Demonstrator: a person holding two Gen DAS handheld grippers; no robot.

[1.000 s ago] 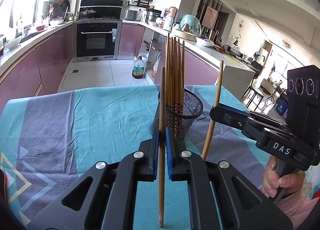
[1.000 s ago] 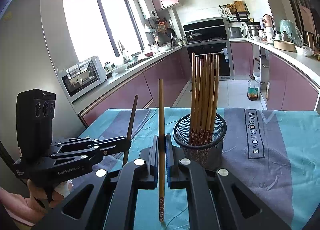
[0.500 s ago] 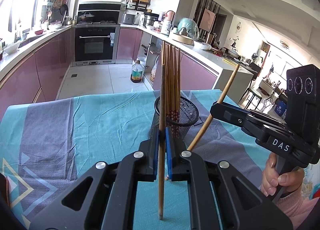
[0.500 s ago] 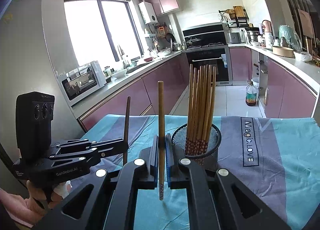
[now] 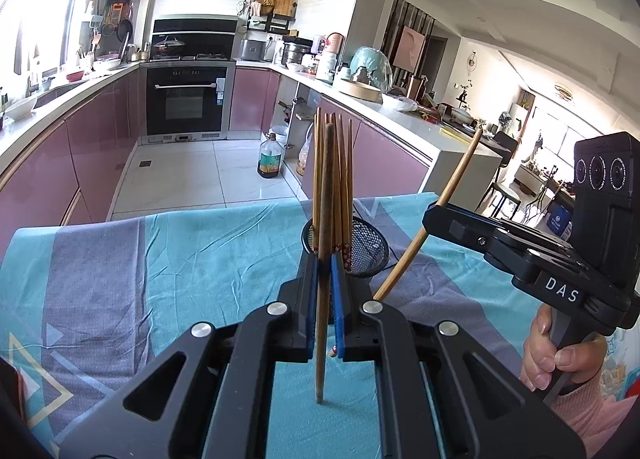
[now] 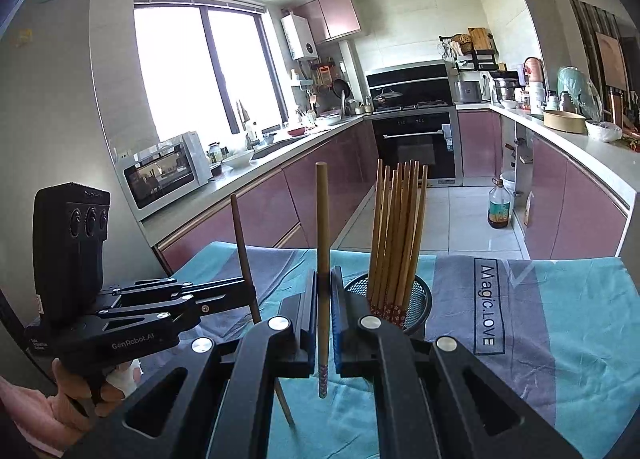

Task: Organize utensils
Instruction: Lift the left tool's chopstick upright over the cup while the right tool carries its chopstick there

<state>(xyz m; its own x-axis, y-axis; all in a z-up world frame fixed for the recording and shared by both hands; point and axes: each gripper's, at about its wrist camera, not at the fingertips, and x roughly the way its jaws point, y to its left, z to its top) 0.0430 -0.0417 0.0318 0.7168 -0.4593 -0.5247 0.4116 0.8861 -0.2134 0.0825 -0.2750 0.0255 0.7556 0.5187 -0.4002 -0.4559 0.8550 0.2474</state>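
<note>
A black mesh holder [image 5: 366, 249] stands on the teal and grey cloth and holds several wooden chopsticks [image 5: 340, 179]; it also shows in the right wrist view [image 6: 418, 303]. My left gripper [image 5: 325, 291] is shut on one upright chopstick [image 5: 322, 339], just in front of the holder. My right gripper [image 6: 325, 307] is shut on another chopstick [image 6: 322, 239], left of the holder. In the left wrist view the right gripper [image 5: 440, 215] holds its chopstick [image 5: 448, 195] tilted, lower end toward the left gripper. In the right wrist view the left gripper [image 6: 248, 287] is at left with its chopstick [image 6: 243, 251].
The cloth [image 5: 160, 259] covers the table; its far edge drops to the kitchen floor. A person's hand [image 5: 560, 355] grips the right handle. Kitchen counters, an oven [image 5: 186, 99] and an oil bottle [image 5: 269, 159] lie beyond.
Both grippers have risen with their chopsticks, so the holder sits lower in view. The right chopstick has tilted, its lower end swinging toward the left gripper.
</note>
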